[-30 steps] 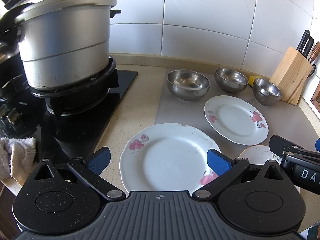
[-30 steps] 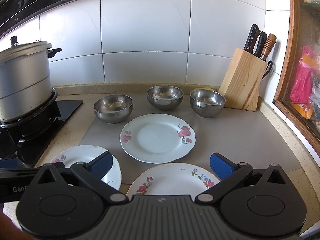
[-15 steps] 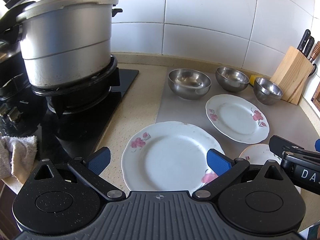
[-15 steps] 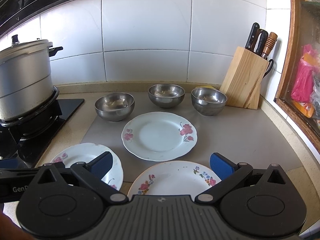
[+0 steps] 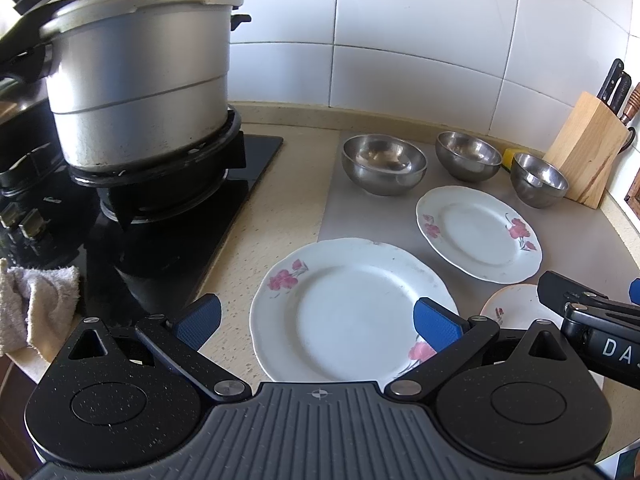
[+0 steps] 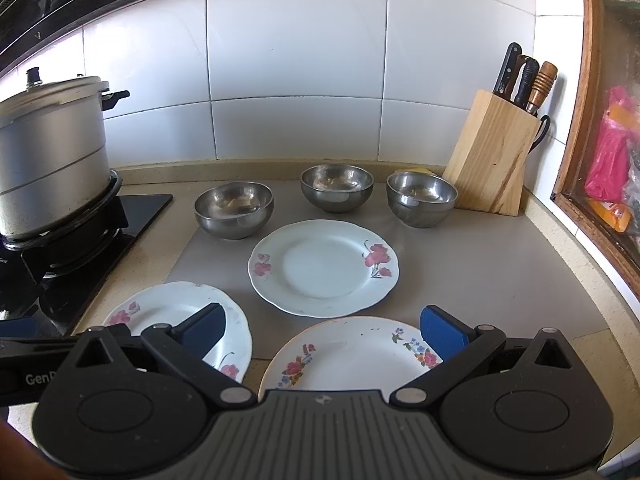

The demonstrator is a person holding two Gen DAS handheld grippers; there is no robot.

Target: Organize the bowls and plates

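Observation:
Three flowered white plates lie on the counter: a left plate (image 5: pixel 352 308) (image 6: pixel 168 312), a middle plate (image 5: pixel 478 232) (image 6: pixel 324 266) and a near plate with a gold rim (image 6: pixel 352 356) (image 5: pixel 510 306). Three steel bowls stand behind them: left bowl (image 6: pixel 234 210) (image 5: pixel 384 164), middle bowl (image 6: pixel 337 188) (image 5: pixel 468 156), right bowl (image 6: pixel 421 199) (image 5: pixel 538 179). My left gripper (image 5: pixel 318 322) is open and empty above the left plate. My right gripper (image 6: pixel 322 330) is open and empty above the near plate.
A grey mat (image 6: pixel 480 280) lies under most dishes. A big lidded pot (image 5: pixel 140 88) sits on the gas stove (image 5: pixel 168 216) at left. A wooden knife block (image 6: pixel 490 160) stands at back right. A towel (image 5: pixel 32 304) lies at far left. A framed window edge (image 6: pixel 592 160) is on the right.
Both grippers have shifted slightly, so the plates sit a little higher and to the right in each view. Both stay open and empty.

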